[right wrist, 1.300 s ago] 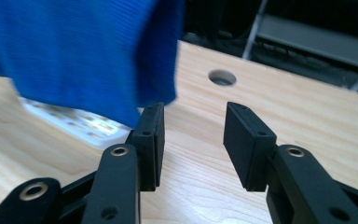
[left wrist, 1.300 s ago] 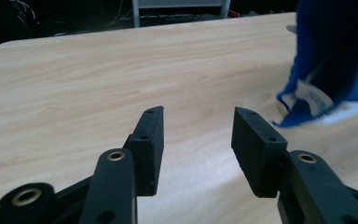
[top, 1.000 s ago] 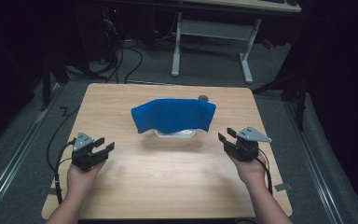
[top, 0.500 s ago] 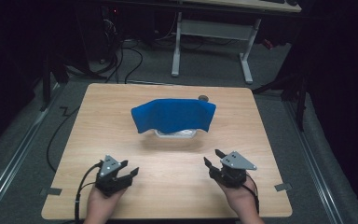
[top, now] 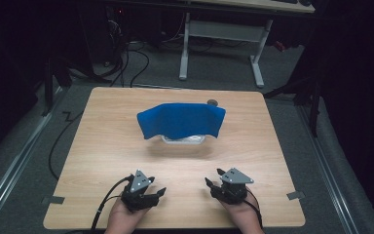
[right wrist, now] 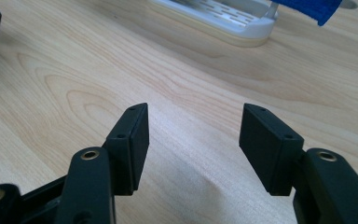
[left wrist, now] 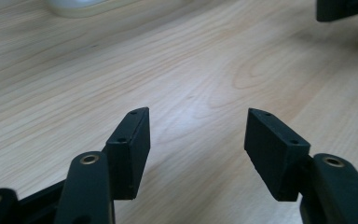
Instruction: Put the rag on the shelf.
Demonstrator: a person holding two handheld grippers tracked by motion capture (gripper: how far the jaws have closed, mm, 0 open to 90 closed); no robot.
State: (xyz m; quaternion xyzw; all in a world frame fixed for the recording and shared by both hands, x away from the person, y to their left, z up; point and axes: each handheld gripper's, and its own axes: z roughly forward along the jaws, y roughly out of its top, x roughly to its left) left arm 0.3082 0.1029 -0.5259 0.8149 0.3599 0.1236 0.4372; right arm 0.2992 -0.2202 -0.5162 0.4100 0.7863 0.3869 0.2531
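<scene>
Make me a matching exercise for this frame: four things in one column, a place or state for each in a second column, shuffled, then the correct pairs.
Things
1. blue cloth
2. white tray
3. left gripper
4. right gripper

Places or states
A. open, near the table's front edge, on the person's left
B. draped over something at the table's middle
C. open, near the front edge, on the person's right
D. peeking out from under the cloth's front edge

Pairs: 1-B, 2-D, 3-A, 4-C
</scene>
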